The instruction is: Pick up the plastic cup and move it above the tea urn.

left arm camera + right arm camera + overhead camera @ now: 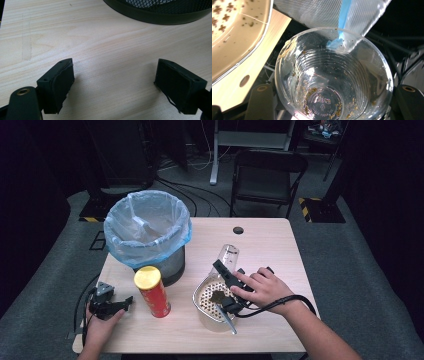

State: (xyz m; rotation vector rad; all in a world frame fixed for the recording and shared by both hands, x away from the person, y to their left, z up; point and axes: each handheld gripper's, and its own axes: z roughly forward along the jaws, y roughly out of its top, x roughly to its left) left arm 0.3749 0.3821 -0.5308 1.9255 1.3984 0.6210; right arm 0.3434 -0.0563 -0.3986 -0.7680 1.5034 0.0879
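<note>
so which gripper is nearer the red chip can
Left. The left gripper rests on the table just left of the red chip can, jaws open. The right gripper is farther off to its right, holding a clear plastic cup over the strainer.

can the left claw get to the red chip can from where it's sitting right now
Probably yes. The left claw rests open on the table, jaws pointing toward the red chip can standing upright just beside it, with bare tabletop between them. The bin stands behind the can.
</note>
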